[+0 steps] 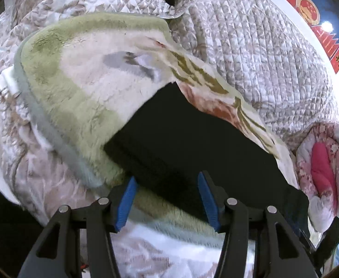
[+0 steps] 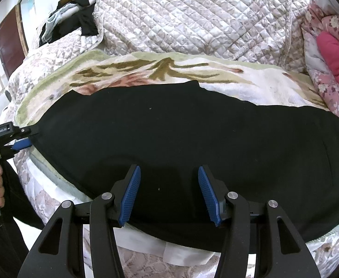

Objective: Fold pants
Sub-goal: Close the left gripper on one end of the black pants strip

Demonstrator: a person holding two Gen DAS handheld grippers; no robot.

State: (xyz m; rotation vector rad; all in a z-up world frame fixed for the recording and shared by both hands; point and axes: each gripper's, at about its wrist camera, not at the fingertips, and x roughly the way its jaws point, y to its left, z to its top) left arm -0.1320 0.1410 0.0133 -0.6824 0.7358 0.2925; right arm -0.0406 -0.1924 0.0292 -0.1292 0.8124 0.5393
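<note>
Black pants (image 2: pixel 181 139) lie flat across a plush floral blanket (image 2: pixel 127 71) on the bed, stretching left to right. In the left wrist view the pants (image 1: pixel 192 139) show as a dark patch ahead of my left gripper (image 1: pixel 167 197), which is open, its blue pads over the pants' end. The left gripper also shows at the left edge of the right wrist view (image 2: pixel 24 136), at the pants' left tip. My right gripper (image 2: pixel 169 194) is open and empty just above the pants' near edge at their middle.
A quilted grey-white bedspread (image 2: pixel 192 18) is bunched behind the blanket. A pink floral duvet with a red lining (image 2: pixel 336 53) lies at the right. Dark clothes (image 2: pixel 81 18) are piled at the back left. A brown door (image 2: pixel 9 41) is far left.
</note>
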